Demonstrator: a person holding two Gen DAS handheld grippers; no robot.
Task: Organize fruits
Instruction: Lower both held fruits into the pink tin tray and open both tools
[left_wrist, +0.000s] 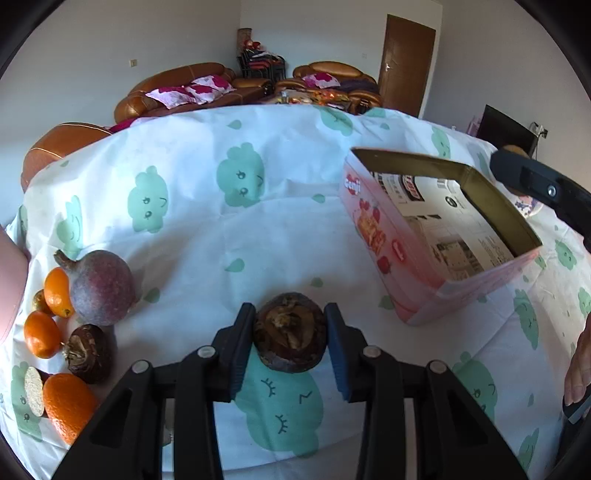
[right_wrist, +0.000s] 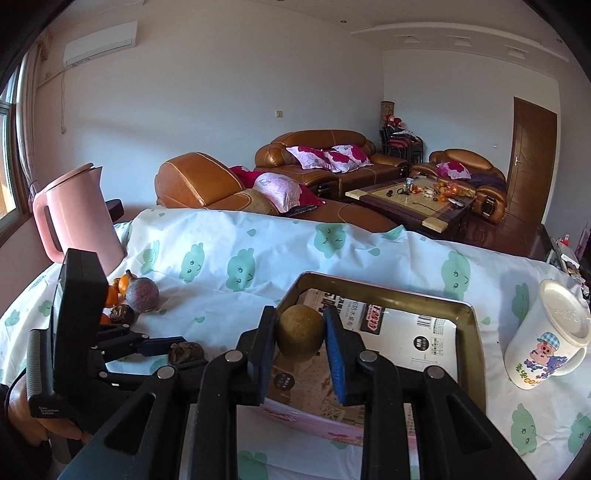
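Both grippers loaded w/ fruit by the open pink tin box (right_wrist: 469, 325).
L gripper (left_wrist: 290, 334) pinches dark rough mangosteen (left_wrist: 290, 338), hard rind; R gripper (right_wrist: 300, 334) clamps round brown-green fruit (right_wrist: 300, 334) at widest girth, light, may roll.

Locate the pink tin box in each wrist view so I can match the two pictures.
Left wrist view: the pink tin box sits right of centre on the tablecloth, open top showing its paper lining.
Right wrist view: it lies at lower centre, its rim behind the right gripper.
Shared landmark: the purple passion fruit, left in both.
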